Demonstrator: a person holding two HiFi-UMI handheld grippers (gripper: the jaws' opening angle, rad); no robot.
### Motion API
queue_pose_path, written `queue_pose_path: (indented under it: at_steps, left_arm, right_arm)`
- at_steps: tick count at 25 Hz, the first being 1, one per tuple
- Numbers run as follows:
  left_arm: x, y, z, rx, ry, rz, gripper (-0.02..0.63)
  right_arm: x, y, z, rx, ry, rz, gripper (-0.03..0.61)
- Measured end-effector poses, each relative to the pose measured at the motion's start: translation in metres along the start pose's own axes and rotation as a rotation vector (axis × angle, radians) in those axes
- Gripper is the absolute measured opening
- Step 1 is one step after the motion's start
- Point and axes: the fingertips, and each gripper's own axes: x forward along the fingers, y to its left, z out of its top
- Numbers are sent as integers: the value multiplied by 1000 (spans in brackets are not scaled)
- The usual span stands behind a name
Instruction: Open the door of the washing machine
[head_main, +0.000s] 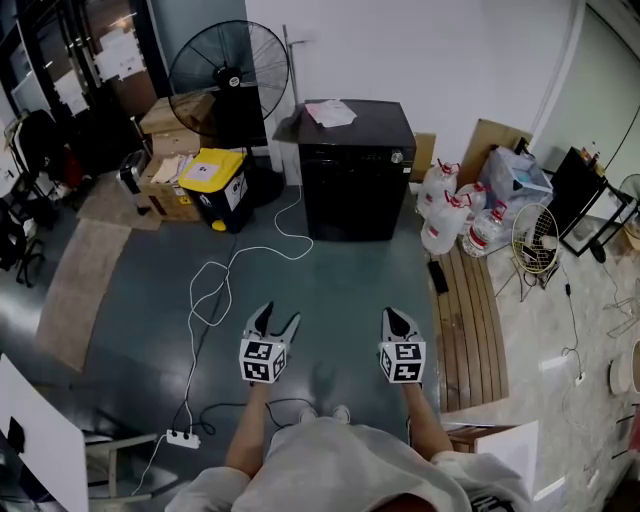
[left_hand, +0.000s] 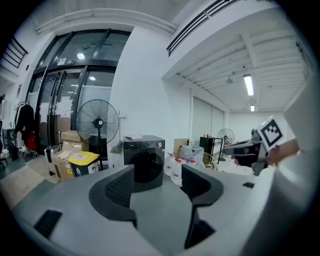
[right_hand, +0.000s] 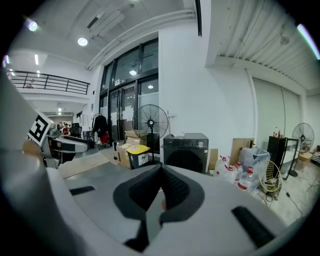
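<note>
The black washing machine (head_main: 355, 170) stands against the far wall with its round door (right_hand: 186, 161) closed and papers on its top. It is some way ahead of both grippers across the dark floor. My left gripper (head_main: 278, 316) is open with nothing between its jaws; in the left gripper view the machine (left_hand: 145, 159) shows through the gap of the gripper (left_hand: 156, 172). My right gripper (head_main: 393, 314) is shut on nothing, its fingertips meeting in the right gripper view (right_hand: 160, 172). Both grippers are held side by side, pointing slightly down toward the machine.
A standing fan (head_main: 230, 70), a yellow-lidded bin (head_main: 218, 185) and cardboard boxes (head_main: 170, 165) are left of the machine. Water bottles (head_main: 450, 215) and a wooden board (head_main: 472, 320) lie to its right. A white cable (head_main: 215, 280) runs to a power strip (head_main: 182, 438).
</note>
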Motion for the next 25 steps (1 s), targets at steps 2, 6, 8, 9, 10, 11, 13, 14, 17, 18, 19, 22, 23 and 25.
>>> queue_pose_path:
  at_steps: [2, 6, 8, 9, 10, 11, 13, 14, 17, 18, 19, 22, 23, 25]
  left_arm:
    - [3, -3, 0, 9, -5, 8, 287]
    - [7, -9, 2, 2, -7, 19, 291]
    - [9, -13, 2, -3, -8, 23, 291]
    - [9, -15, 2, -5, -9, 27, 291]
    - [10, -16, 2, -5, -9, 32, 291]
    - [11, -17, 1, -4, -7, 37, 291]
    - [13, -19, 0, -4, -4, 43, 291]
    - [16, -19, 0, -4, -3, 45, 291]
    - [26, -16, 0, -4, -4, 48, 291]
    - [30, -13, 0, -3, -2, 48, 291]
    - [34, -11, 0, -3, 0, 47, 291]
    - [50, -1, 0, -9, 10, 47, 291]
    - [57, 3, 0, -13, 12, 47, 291]
    - [72, 12, 2, -21, 14, 44, 291]
  right_arm:
    - [0, -3, -2, -1, 1, 2, -2]
    - [-1, -9, -3, -4, 1, 12, -2]
    - [-2, -13, -4, -11, 1, 20, -2]
    - [-3, -14, -5, -15, 2, 25, -2]
    - [-2, -15, -7, -19, 3, 30, -2]
    - [-2, -16, -8, -22, 5, 35, -2]
    - [0, -18, -12, -22, 12, 42, -2]
    - [2, -20, -14, -22, 14, 44, -2]
    - [12, -26, -17, -19, 20, 44, -2]
    - [16, -27, -17, -18, 21, 44, -2]
    - [22, -28, -16, -19, 22, 45, -2]
    - [40, -32, -13, -22, 28, 45, -2]
    - [46, -33, -12, -22, 31, 44, -2]
    - [61, -38, -9, -25, 35, 40, -2]
